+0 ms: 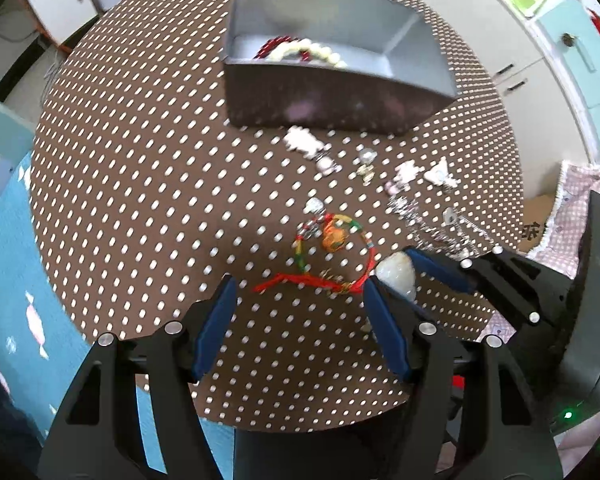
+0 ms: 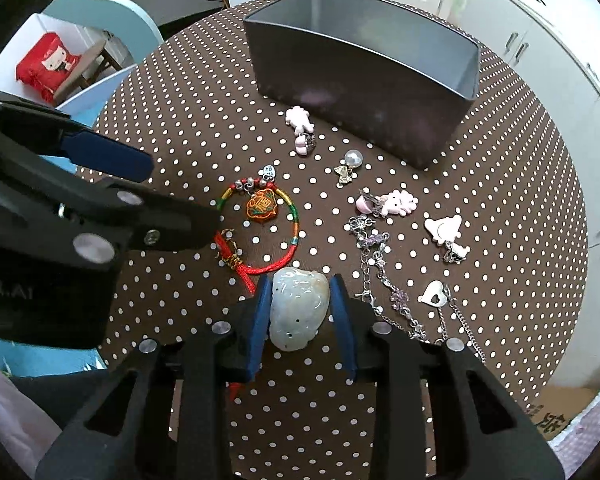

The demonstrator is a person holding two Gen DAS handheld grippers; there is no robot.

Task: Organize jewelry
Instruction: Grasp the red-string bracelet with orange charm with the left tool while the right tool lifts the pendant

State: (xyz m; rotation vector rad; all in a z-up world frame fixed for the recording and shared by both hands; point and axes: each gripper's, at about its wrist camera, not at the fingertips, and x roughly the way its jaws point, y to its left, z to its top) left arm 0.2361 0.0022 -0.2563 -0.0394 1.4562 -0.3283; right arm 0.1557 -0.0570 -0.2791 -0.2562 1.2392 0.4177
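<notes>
Currently the right tongs (image 2: 302,312) are pinching a pale carved stone pendant (image 2: 298,308) between their blue pads, low over the bench (image 2: 180,120). The left tongs (image 1: 298,312) stand spread with nothing between them, just above a red cord bracelet (image 1: 332,256).

Hazards from this position:

1. Slip. The pendant is smooth and rounded, and the pads bear on its curved flanks. A tilt of the wrist or a slackened squeeze is likely to let it squirt out and drop onto the bench or the floor.

2. Snag. The red cord lies touching or just beside the stone's upper edge; which, cannot be told. If the cord is tied to the pendant, lifting would drag the bracelet along.

3. Collision. Both tongs work close together. The left tool crosses the right view near the bracelet, so a careless lift could knock one against the other.

4. Clearance. The grey tin (image 2: 364,64) stands at the far side with tall walls, and small charms (image 2: 300,124) lie before it. A low approach could strike the wall or sweep those charms. Beads (image 1: 300,50) already lie inside the tin.
</notes>
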